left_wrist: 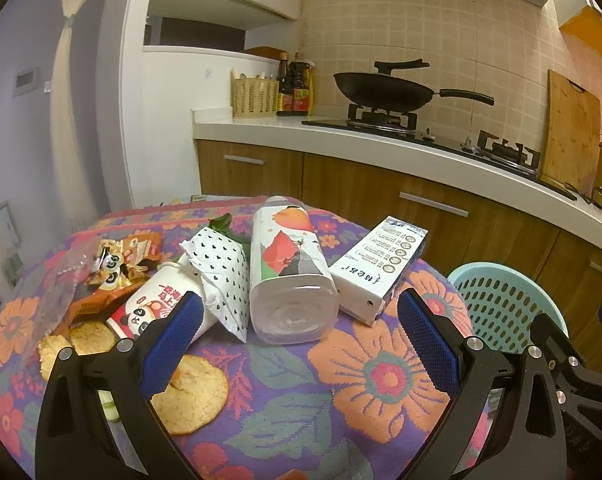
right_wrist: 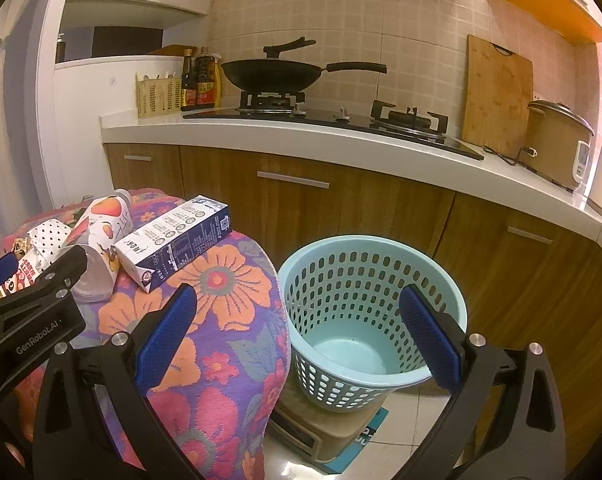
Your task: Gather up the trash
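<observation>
Partly hidden cup behind spread left tongs, right tongs spread, basket base obscured.

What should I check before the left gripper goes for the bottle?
1. Left gripper open, nothing held: ok.
2. Plastic bottle lies on its side, base toward the gripper, between the fingers' line: ok.
3. Neighbours: paper bag and milk carton crowd both sides of the bottle; touching or apart: cannot tell.
4. Right gripper open, not in the way: ok.
5. Blue basket upright beside the table, empty: ok.
</observation>
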A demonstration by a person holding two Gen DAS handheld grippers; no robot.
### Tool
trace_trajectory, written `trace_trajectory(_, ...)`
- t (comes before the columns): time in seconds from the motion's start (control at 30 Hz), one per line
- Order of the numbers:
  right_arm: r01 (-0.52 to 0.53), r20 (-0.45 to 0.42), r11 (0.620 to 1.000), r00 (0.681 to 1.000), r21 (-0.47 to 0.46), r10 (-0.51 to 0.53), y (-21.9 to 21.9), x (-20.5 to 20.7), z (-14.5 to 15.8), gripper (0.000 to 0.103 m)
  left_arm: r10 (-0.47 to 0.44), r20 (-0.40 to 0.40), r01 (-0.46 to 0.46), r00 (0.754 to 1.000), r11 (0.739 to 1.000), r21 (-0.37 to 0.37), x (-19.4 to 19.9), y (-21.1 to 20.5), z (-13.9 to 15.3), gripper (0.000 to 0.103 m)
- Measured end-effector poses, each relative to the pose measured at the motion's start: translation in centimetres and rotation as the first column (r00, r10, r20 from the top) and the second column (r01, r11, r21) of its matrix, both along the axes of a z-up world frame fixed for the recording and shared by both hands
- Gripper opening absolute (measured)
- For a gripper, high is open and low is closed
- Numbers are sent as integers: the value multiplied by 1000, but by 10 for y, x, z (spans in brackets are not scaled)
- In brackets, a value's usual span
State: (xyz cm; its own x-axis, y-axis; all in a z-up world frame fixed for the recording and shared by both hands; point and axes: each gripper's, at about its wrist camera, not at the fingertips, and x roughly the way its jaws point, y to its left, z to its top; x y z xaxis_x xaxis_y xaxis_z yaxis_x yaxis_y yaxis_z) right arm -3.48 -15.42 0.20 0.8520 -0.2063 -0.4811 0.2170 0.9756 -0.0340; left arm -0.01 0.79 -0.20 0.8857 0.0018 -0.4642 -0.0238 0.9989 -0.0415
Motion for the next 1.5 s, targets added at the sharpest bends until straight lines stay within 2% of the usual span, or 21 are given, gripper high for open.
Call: trace_trajectory(1.5,-25,3,1000,1000,-13,25,6,0,1,93,0,-9,0,1000,1000,-5,1,-1,0,95)
